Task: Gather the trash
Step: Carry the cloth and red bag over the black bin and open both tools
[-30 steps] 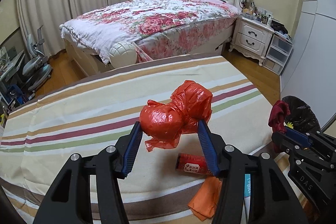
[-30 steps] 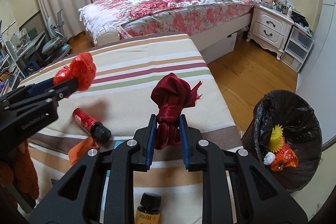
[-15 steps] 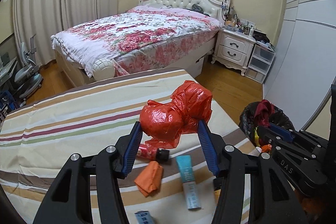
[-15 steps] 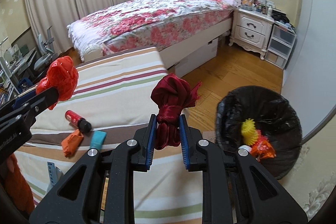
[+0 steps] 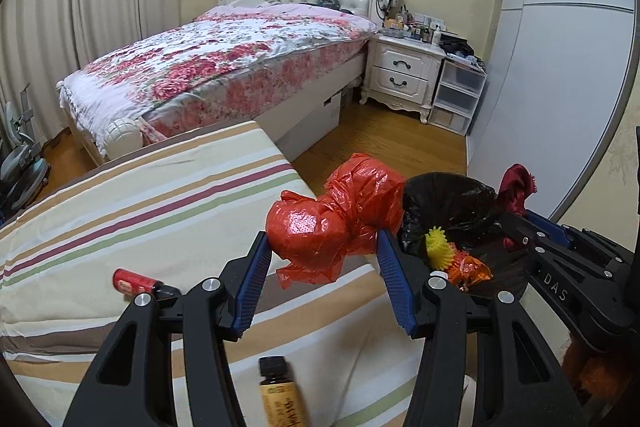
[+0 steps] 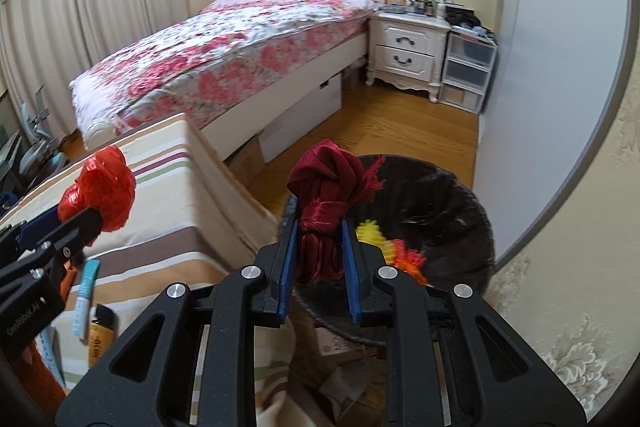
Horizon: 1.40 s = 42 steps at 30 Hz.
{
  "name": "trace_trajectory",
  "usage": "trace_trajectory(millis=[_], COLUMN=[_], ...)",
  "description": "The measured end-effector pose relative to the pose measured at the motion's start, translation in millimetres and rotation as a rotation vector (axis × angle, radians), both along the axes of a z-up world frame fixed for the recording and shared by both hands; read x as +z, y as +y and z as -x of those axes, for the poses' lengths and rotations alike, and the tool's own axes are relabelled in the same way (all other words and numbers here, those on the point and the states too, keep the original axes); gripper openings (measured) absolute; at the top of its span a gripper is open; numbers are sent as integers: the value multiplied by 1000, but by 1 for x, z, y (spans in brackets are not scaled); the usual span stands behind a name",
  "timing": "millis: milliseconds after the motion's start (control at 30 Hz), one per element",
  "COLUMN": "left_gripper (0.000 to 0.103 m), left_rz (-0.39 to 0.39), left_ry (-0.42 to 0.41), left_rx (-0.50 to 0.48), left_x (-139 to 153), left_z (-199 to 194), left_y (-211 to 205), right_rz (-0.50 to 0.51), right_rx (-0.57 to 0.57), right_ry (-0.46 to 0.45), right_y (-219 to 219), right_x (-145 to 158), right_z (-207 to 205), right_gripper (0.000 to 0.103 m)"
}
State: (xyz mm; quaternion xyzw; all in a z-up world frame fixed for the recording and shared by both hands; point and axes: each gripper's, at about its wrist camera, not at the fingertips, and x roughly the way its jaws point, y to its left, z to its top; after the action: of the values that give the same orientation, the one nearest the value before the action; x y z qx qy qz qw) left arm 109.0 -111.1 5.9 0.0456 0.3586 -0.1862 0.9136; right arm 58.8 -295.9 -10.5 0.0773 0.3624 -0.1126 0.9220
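Note:
My left gripper [image 5: 322, 253] is shut on a crumpled red plastic bag [image 5: 336, 223] and holds it above the right edge of the striped table [image 5: 140, 211]. My right gripper [image 6: 319, 241] is shut on a knotted dark red cloth [image 6: 326, 203] and holds it over the near rim of the black-lined trash bin [image 6: 444, 199]. The bin also shows in the left wrist view [image 5: 452, 203], with a yellow spiky ball [image 5: 439, 251] and an orange wrapper [image 5: 468, 269] inside. The red bag [image 6: 100, 187] shows at the left of the right wrist view.
On the striped cloth lie a red can [image 5: 134, 281], a brown bottle [image 5: 280, 395], and a teal tube [image 6: 86, 291]. Behind are a floral bed [image 5: 224, 67], a white nightstand [image 5: 404, 75], plastic drawers [image 5: 458, 97] and wooden floor [image 5: 384, 147].
Both grippers have swung right, away from the table's middle toward the bin. The bin has come closer in both views. Both grips have stayed shut on their loads.

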Motion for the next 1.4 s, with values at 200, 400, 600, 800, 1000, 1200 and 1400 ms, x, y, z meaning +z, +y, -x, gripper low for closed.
trace_trajectory(millis=[200,400,600,800,1000,1200,1400], left_gripper=[54,54,54,67,75,77,77], left_rz=[-19,-44,-66,-73,-77,-66,-56], left_ry=[11,31,22,21,35,40,32], left_rx=[-52,-96,-124,-121,-88,-65,-42], left_x=[-14,-28,-34,-40,-43,-37,-26], left_z=[-4,-11,-23,-32,-37,-30,-15], left_y=[-42,-75,-101,-111,-103,-90,-67], right_rz=[-4,-30,-55,-75,-86,-84,-96], right_rx=[-55,-95,-128,-169,-207,-199,-155], right_ry=[13,32,42,57,59,57,53], right_y=[-32,-56,-70,-81,-91,-85,-65], right_x=[-11,-22,-31,-45,-51,-50,-48], right_z=[1,-3,-9,-14,-13,-9,-3], right_gripper=[21,21,21,31,39,39,40])
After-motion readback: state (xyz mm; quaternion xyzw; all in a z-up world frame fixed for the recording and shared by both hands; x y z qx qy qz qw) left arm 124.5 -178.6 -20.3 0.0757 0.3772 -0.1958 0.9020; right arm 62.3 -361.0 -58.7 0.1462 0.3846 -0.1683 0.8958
